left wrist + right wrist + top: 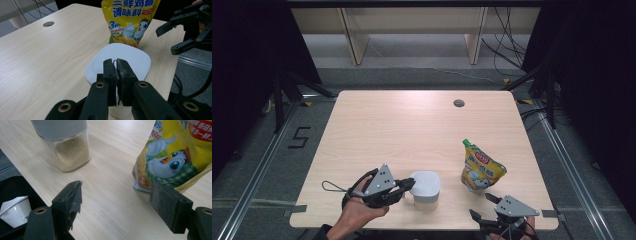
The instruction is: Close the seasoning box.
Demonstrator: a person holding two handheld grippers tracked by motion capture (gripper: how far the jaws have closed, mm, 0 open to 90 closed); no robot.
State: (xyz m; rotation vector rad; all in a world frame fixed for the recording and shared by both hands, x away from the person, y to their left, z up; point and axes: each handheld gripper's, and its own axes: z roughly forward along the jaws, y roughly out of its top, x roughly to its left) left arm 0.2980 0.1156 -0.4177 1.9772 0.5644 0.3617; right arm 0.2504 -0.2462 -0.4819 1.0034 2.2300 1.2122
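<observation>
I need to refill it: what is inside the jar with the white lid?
The clear glass jar holds pale beige granules, low in it. Its white square lid hides the upper part.

- From the high view we look forward and down on the whole table (422,130) from the person's side, with the floor and shelf legs beyond its far edge.
- The left gripper view rides low behind its own jaws, very near the white-lidded jar (120,62), and faces across the table toward the yellow pouch (130,20) (the right gripper (185,32) shows farther off).
- The right gripper view sits just above the tabletop, close up, and faces the pouch's base and the jar.
- All three share the jar and the pouch.
</observation>
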